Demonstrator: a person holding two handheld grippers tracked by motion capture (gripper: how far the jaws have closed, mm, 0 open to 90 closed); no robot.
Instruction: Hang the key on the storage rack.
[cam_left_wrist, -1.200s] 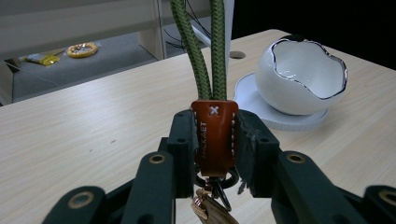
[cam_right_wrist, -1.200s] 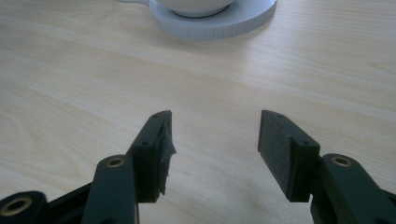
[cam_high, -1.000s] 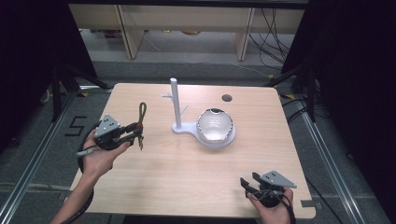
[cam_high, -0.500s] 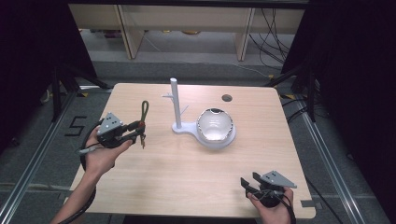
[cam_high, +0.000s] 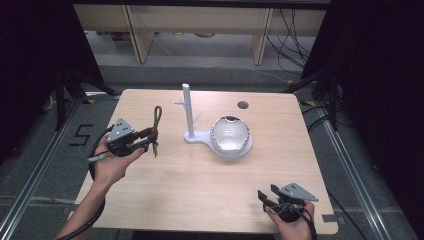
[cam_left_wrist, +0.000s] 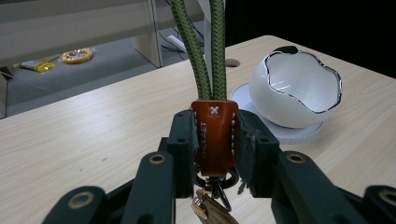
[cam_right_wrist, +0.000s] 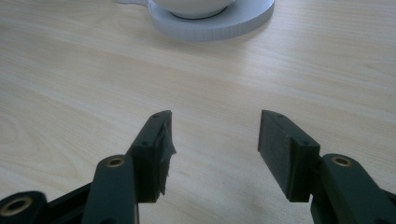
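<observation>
My left gripper (cam_high: 151, 136) is shut on a keychain's brown leather tab (cam_left_wrist: 214, 135); its green rope loop (cam_high: 158, 116) stands up above the jaws, and a metal clasp with a tag (cam_left_wrist: 210, 200) hangs below. In the high view it hovers over the table's left side, left of a white stand with an upright post (cam_high: 187, 107) and small side pegs. A white egg-shaped bowl (cam_high: 229, 135) sits on the stand's round base (cam_left_wrist: 299, 133). My right gripper (cam_high: 266, 196) rests open at the table's front right edge, nothing between its black jaws (cam_right_wrist: 215, 154).
The light wooden table (cam_high: 200, 200) has a dark round grommet hole (cam_high: 243, 105) at the back right. Shelving legs and cables stand on the floor behind it. A yellow roll (cam_left_wrist: 77, 56) lies on the floor beyond the table.
The left hand has shifted slightly right, toward the stand, with the keychain still held. The right gripper has stayed in place.
</observation>
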